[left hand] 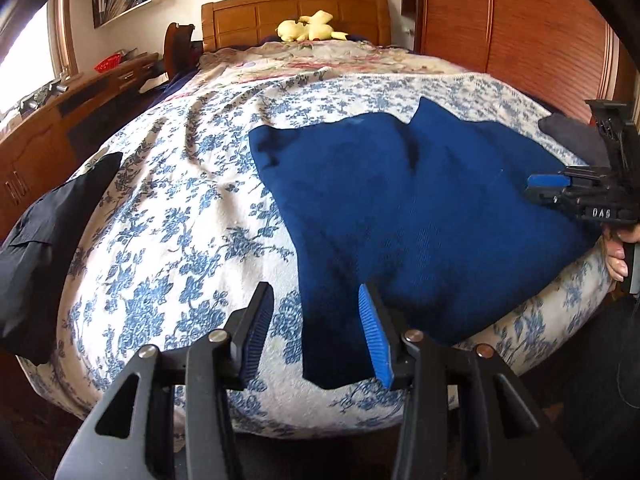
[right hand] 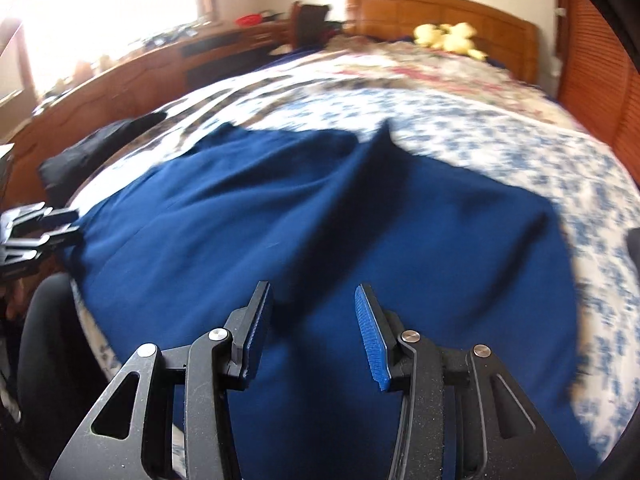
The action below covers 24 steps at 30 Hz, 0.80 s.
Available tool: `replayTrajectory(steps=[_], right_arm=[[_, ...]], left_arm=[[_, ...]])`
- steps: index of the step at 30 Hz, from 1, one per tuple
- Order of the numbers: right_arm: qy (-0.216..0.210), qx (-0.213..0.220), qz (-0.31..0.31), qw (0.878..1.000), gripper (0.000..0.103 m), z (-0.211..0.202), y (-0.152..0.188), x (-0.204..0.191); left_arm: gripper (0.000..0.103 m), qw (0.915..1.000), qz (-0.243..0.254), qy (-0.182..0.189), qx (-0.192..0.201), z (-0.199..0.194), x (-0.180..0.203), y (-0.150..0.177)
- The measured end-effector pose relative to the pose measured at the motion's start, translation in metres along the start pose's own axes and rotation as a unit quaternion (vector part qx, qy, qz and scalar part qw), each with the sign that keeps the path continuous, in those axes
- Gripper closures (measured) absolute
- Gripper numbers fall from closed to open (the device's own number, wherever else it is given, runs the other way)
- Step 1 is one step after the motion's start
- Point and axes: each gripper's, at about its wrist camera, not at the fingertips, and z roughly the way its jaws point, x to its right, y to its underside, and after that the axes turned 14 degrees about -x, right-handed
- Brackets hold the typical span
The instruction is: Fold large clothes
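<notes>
A dark blue garment (left hand: 400, 208) lies spread on the floral bedspread (left hand: 180, 220), with one strip hanging over the bed's near edge. My left gripper (left hand: 316, 300) is open and empty, above that hanging strip's left edge. My right gripper (right hand: 314, 300) is open and empty, low over the blue garment (right hand: 320, 220). The right gripper also shows in the left wrist view (left hand: 568, 188), at the garment's right side. The left gripper shows in the right wrist view (right hand: 44, 232), at the garment's left edge. The right wrist view is blurred.
A black garment (left hand: 44, 240) lies at the bed's left edge. A grey garment (left hand: 572, 132) lies at the right edge. A yellow plush toy (left hand: 310, 26) sits by the wooden headboard (left hand: 256, 16). A wooden dresser (left hand: 60, 120) runs along the left, wardrobe doors (left hand: 520, 32) on the right.
</notes>
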Motion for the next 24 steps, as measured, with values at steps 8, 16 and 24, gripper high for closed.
replayTrajectory(steps=[8, 16, 24], right_arm=[[0.002, 0.008, -0.016, 1.0, 0.06, 0.009, 0.012, -0.004], [0.016, 0.013, -0.023, 1.0, 0.06, 0.003, 0.019, -0.008], [0.026, 0.012, -0.029, 0.999, 0.059, 0.006, 0.019, -0.012]], left_arm=[[0.06, 0.9994, -0.031, 0.01, -0.012, 0.001, -0.004, 0.012], [0.06, 0.9938, -0.083, 0.069, -0.027, 0.002, -0.018, 0.031], [0.06, 0.9929, -0.088, 0.077, -0.024, 0.002, -0.016, 0.034]])
